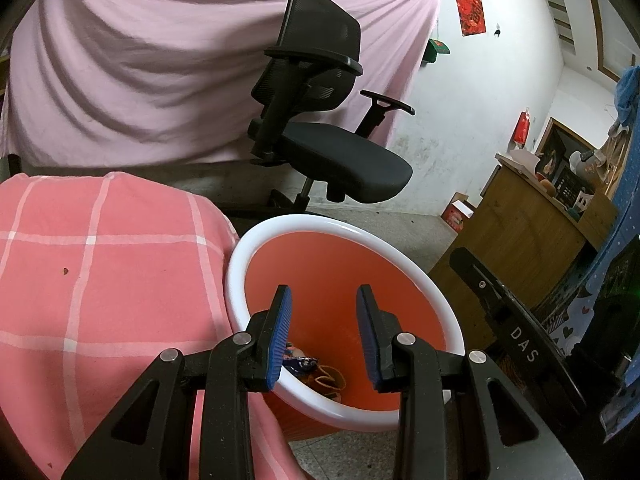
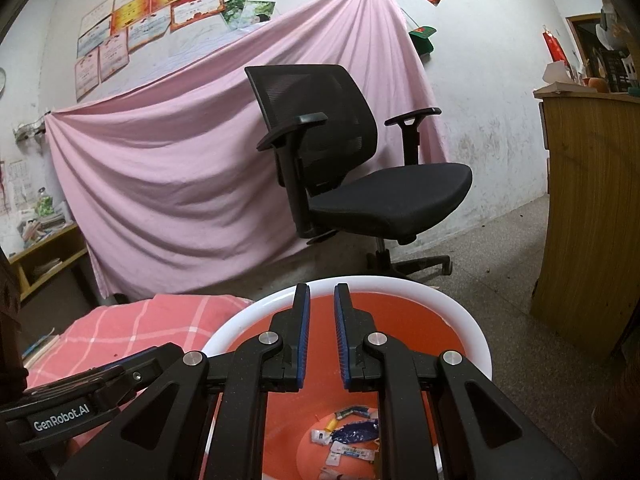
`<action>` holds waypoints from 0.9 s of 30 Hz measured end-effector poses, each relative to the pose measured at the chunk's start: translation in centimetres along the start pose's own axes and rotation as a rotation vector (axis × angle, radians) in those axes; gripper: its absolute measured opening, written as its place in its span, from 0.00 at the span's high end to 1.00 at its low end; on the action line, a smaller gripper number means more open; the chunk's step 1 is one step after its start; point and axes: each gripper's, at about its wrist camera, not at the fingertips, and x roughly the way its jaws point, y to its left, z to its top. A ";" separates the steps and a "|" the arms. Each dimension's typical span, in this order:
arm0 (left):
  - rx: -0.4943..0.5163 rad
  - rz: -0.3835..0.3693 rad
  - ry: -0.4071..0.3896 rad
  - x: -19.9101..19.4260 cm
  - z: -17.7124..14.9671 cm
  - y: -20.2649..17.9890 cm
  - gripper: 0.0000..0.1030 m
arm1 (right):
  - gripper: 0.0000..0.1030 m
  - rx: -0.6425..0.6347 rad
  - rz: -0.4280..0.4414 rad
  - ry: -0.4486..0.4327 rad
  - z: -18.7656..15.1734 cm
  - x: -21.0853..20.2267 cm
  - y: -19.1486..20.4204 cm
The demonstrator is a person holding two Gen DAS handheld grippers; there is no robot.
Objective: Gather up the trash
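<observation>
Both grippers are held over the bin (image 2: 460, 322); the left gripper (image 1: 324, 300) is spread and empty, the right gripper (image 2: 322, 300) nearly pressed together, empty.

Glossy plastic bin (image 1: 352, 412), matt cloth cover (image 1: 104, 280), mesh chair (image 1: 320, 52).

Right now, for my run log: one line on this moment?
left tool open, empty | right tool shut, empty | both over bin | wrappers inside

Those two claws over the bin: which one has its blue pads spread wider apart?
The left claw, seen in the left wrist view: there is a clear gap between its pads above the orange bin. The right claw shows only a narrow slit. Neither holds anything.
</observation>
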 end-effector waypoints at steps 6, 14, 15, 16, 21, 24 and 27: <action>-0.009 0.001 0.000 0.0 0.1 0.6 0.73 | 0.89 -0.002 -0.003 0.003 0.0 0.1 0.0; -0.022 0.008 -0.005 -0.1 0.2 1.0 0.73 | 0.89 -0.010 -0.001 0.003 -0.1 0.1 0.2; -0.023 0.010 -0.007 -0.1 0.2 1.0 0.73 | 0.89 -0.014 -0.001 0.004 -0.1 0.2 0.3; -0.023 0.016 -0.009 -0.2 0.2 1.0 0.73 | 0.89 -0.017 -0.002 0.003 -0.1 0.2 0.3; -0.002 0.081 -0.062 -1.9 0.6 1.0 0.73 | 0.89 -0.032 0.011 -0.008 0.1 0.0 0.8; -0.026 0.084 -0.084 -3.1 0.8 1.3 0.73 | 0.75 -0.046 0.022 -0.023 0.3 -0.5 1.4; -0.025 0.107 -0.108 -4.5 1.0 1.4 0.66 | 0.72 -0.060 0.039 -0.039 0.7 -1.0 2.1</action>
